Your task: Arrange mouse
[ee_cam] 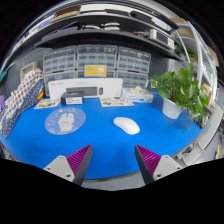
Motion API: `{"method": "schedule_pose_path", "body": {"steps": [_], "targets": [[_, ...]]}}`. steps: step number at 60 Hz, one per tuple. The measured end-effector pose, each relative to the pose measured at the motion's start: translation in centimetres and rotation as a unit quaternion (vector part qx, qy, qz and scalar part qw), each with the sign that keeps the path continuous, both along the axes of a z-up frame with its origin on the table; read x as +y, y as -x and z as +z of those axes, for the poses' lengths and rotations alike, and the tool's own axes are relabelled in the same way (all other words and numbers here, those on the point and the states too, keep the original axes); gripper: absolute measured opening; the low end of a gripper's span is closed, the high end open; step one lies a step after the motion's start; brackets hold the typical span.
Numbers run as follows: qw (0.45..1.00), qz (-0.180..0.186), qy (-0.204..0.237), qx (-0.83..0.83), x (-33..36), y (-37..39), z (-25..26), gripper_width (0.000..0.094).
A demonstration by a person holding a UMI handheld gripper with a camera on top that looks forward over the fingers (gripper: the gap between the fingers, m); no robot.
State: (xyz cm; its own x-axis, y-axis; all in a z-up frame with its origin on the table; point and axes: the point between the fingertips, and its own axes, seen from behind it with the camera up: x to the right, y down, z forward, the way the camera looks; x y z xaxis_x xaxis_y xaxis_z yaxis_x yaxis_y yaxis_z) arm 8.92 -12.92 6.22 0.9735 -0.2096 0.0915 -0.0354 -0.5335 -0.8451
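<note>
A white computer mouse (127,125) lies on the blue mat (100,145), well beyond my fingers and a little to the right of the middle. My gripper (112,160) is open and empty, its two fingers with magenta pads (79,160) spread wide above the mat's near edge. Nothing stands between the fingers.
A round clear plate (65,121) lies on the mat to the left of the mouse. A white box (85,92) and small items stand at the back of the mat. A potted green plant (181,90) stands at the right. Shelves with drawer bins (95,62) fill the back wall.
</note>
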Motion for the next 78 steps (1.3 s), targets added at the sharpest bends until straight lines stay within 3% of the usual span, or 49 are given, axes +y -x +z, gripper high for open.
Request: {"method": "schedule_pose_path", "body": {"steps": [8, 18, 34, 41, 52, 58, 66, 74, 78], "targets": [[1.0, 0.009, 0.014, -0.004, 2.5, -4.0, -2.1, 0.0874], [0.998, 0.047, 0.037, 0.0, 7.1, -7.7, -4.7, 0.0865], [0.993, 0.108, 0.048, 0.012, 14.4, -10.2, -6.1, 0.0859], [0.991, 0.12, 0.047, 0.021, 16.9, -10.5, -6.4, 0.0827], [0.99, 0.119, 0.05, 0.056, 19.5, -11.1, -6.7, 0.0697], [0.992, 0.1, 0.049, 0.055, 19.9, -12.2, -6.7, 0.0513], [0.992, 0.1, 0.051, 0.054, 19.8, -12.3, -6.9, 0.0469], [0.992, 0.089, 0.074, 0.055, 19.7, -12.3, -7.0, 0.0366], [0.991, 0.08, 0.088, 0.054, 19.6, -12.3, -7.0, 0.0365]]}}
